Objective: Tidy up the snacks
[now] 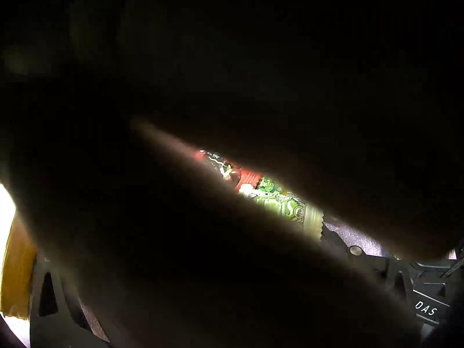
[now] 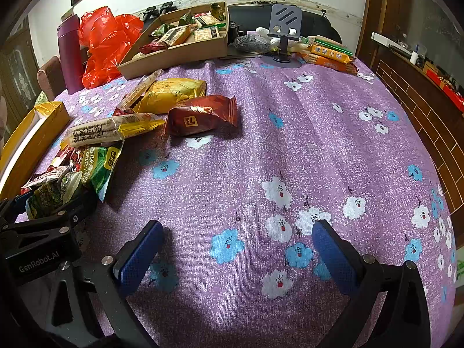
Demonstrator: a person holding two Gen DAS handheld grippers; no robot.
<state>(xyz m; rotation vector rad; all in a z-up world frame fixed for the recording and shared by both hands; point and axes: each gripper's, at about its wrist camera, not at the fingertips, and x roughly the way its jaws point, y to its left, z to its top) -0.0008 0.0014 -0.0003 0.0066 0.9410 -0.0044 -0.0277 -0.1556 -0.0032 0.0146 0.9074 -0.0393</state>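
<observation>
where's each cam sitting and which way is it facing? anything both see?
Left wrist: buried in the snack pile, lens mostly blocked and dark; only a green packet shows through a slit, plus parts of its own gripper frame.
Right wrist: low over the purple tablecloth, facing the cardboard tray; its open right gripper and the left gripper show.
Shared: snack pile and tablecloth.

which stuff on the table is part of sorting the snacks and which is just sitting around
For the job:
- brown snack packet
- yellow snack bag
- long cracker pack
- green garlic snack bag
- cardboard tray holding sorted snacks

Just lying about:
- purple bottle
- red plastic bag
- phone stand
</observation>
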